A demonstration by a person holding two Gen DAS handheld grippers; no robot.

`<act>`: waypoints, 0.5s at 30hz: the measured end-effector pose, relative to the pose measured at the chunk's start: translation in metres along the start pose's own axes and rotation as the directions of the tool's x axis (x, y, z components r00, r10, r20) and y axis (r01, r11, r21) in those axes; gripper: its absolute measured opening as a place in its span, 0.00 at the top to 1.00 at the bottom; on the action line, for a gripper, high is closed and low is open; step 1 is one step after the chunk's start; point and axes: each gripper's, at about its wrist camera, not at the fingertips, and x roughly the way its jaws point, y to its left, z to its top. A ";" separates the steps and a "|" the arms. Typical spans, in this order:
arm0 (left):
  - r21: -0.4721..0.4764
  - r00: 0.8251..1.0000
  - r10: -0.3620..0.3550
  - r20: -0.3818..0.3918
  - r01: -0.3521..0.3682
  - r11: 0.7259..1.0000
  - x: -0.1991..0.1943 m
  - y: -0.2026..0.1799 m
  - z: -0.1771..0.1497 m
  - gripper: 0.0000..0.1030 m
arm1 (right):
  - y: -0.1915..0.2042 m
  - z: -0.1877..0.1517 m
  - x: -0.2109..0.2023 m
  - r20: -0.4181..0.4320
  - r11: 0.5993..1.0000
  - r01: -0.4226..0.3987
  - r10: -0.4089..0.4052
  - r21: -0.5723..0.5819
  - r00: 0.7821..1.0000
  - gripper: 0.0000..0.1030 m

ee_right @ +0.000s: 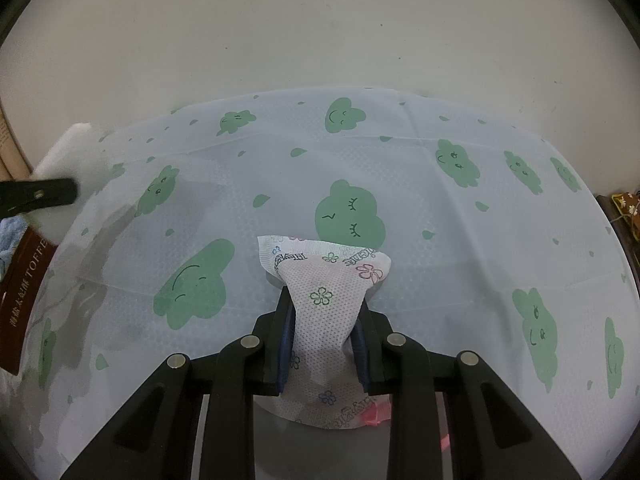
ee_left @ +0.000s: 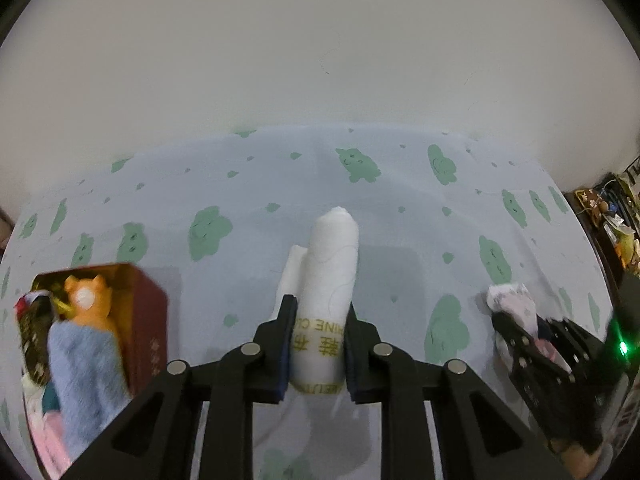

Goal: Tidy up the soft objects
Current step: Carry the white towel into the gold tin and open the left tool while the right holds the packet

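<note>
Left tongs [ee_left: 318, 336] clamped on a white rolled cloth [ee_left: 330, 268], squeezed at the end with the yellow band, far end poking out over the counter [ee_left: 248, 184]. Held by the stiff banded end most likely so the soft roll does not flop or come undone. Right tongs [ee_right: 324, 340] clamped on a flowery soft packet [ee_right: 324, 304], pinched in the middle so the two ends fan out wide. Packet low, just over the green-cloud cloth; cannot tell whether touching it. Red tin box [ee_left: 136, 312] at the near left, already stuffed with soft things: an orange plush toy [ee_left: 90, 300], a blue towel [ee_left: 86, 372], some pink cloth below. Probably the home for the roll and the packet too, so likely both kept gripped until put in. Left wrist view: shows the open top of the box and what sits inside, plus the right tongs with the packet off at the near right. Right wrist view: shows the flower print and the pinch up close, but only the red side of the box with its letters at the left edge, nothing inside; also the roll's white end and a bit of a black tong at the far left.
</note>
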 end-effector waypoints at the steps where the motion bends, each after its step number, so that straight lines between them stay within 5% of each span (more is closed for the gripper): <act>1: 0.002 1.000 0.005 0.002 -0.005 1.000 -0.005 0.001 -0.003 0.80 | 0.000 0.000 0.000 0.000 1.000 0.000 0.000 0.000 1.000 0.74; 15: -0.045 0.995 0.063 0.082 -0.060 0.997 -0.091 0.043 -0.028 0.80 | 0.000 0.000 0.000 0.000 1.000 0.001 -0.001 0.000 1.000 0.74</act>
